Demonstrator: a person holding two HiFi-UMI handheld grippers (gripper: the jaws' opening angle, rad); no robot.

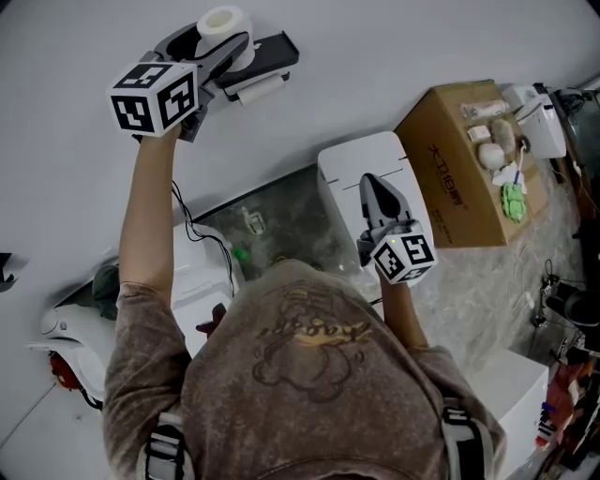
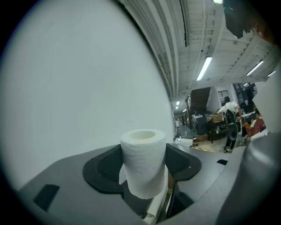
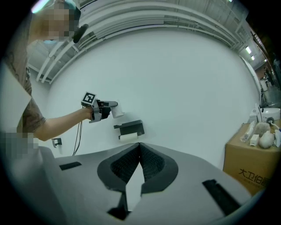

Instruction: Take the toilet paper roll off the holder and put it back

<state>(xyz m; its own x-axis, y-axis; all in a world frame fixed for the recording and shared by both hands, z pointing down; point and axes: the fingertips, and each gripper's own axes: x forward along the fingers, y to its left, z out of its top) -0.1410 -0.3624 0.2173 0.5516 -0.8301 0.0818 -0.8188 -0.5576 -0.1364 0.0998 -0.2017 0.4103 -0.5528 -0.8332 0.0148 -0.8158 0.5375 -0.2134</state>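
Note:
My left gripper (image 1: 221, 45) is raised against the white wall and shut on a white toilet paper roll (image 1: 223, 21). In the left gripper view the roll (image 2: 142, 162) stands upright between the two dark pads, its hollow core facing up. Just to its right, a black holder (image 1: 270, 54) is fixed to the wall, with a second white roll (image 1: 259, 89) beneath it. The right gripper view shows the same holder (image 3: 131, 127) below and to the right of the held roll (image 3: 117, 110). My right gripper (image 1: 373, 190) hangs lower over the toilet tank, its jaws shut with nothing between them.
A white toilet tank (image 1: 349, 159) stands below the holder. To the right, a cardboard box (image 1: 450, 178) carries small items on top. A cable (image 1: 187, 220) runs down the wall. A white device (image 1: 70, 328) sits at the lower left.

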